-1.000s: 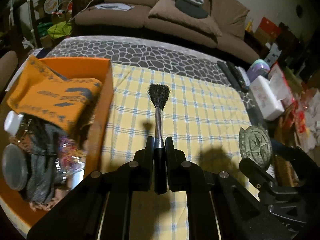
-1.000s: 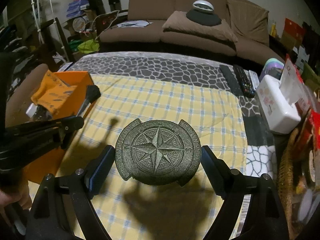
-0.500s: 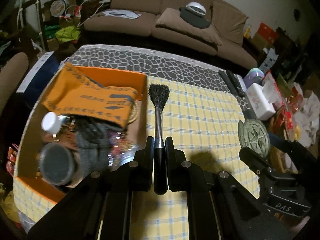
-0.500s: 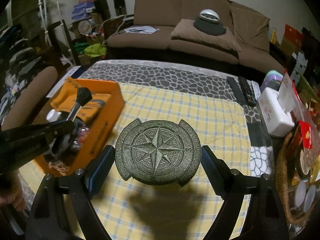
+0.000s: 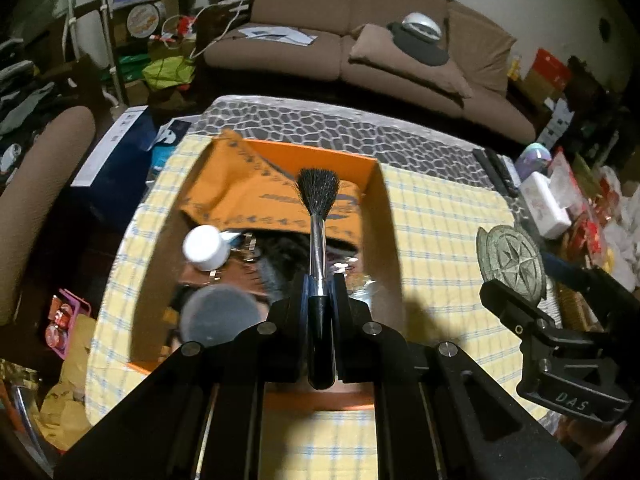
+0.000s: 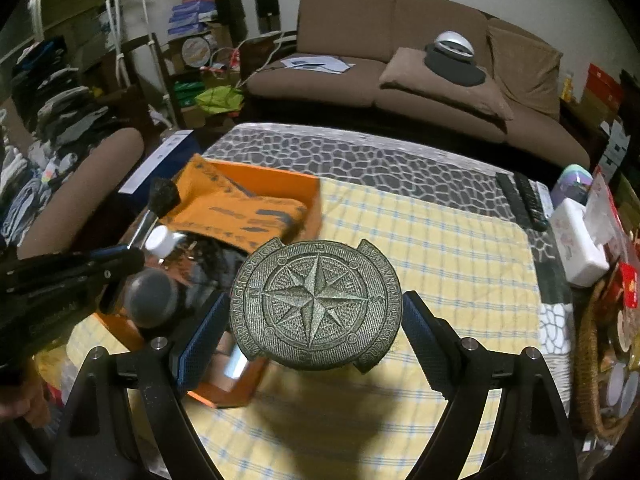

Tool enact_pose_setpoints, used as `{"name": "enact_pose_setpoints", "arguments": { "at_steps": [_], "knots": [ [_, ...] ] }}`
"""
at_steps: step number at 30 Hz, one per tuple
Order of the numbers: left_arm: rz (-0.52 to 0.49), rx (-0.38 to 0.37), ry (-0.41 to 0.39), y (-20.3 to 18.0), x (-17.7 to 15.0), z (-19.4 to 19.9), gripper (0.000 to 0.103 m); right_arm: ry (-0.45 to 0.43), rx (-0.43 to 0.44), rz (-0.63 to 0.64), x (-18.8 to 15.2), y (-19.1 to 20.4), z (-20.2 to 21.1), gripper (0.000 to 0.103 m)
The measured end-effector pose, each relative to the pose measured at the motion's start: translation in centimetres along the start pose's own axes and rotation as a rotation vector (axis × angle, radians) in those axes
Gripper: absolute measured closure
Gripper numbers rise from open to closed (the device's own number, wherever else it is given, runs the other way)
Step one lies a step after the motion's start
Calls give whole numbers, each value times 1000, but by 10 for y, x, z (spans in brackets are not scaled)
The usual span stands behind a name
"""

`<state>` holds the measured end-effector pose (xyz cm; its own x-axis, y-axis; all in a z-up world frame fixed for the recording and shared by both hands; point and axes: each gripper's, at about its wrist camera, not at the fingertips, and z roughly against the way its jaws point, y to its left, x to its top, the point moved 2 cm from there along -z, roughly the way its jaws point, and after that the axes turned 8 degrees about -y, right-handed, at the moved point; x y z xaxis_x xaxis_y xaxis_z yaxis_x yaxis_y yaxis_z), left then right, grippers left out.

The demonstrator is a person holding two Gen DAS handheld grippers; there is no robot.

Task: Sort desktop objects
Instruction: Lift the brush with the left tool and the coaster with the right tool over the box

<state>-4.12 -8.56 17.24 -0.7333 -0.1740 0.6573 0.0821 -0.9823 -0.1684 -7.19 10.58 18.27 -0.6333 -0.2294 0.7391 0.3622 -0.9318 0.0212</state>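
Orange box (image 5: pixel 376 184), crowded with clutter, sits beneath gripped brush (image 5: pixel 318 216).

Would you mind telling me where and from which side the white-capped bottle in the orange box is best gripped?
Probably by its round white cap, coming from above. The white-capped bottle lies tilted among clutter in the orange box, its body mostly buried, so only the cap stands free. A grey round lid crowds its near side, and both grippers are currently full.

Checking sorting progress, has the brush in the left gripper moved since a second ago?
Yes. The brush has swung left, off the yellow cloth, over the orange box.
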Motion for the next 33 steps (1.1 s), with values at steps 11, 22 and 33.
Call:
{"name": "enact_pose_setpoints", "arguments": {
  "at_steps": [11, 22, 33],
  "knots": [
    [1, 42, 10, 54, -1, 2, 93, 15, 31, 28, 9, 54, -23, 16],
    [-4, 55, 40, 92, -5, -16, 93, 35, 45, 34, 11, 89, -48, 16],
    [-37, -6, 105, 107, -22, -53, 93, 81, 68, 11, -2, 111, -89, 16]
  ]
}}
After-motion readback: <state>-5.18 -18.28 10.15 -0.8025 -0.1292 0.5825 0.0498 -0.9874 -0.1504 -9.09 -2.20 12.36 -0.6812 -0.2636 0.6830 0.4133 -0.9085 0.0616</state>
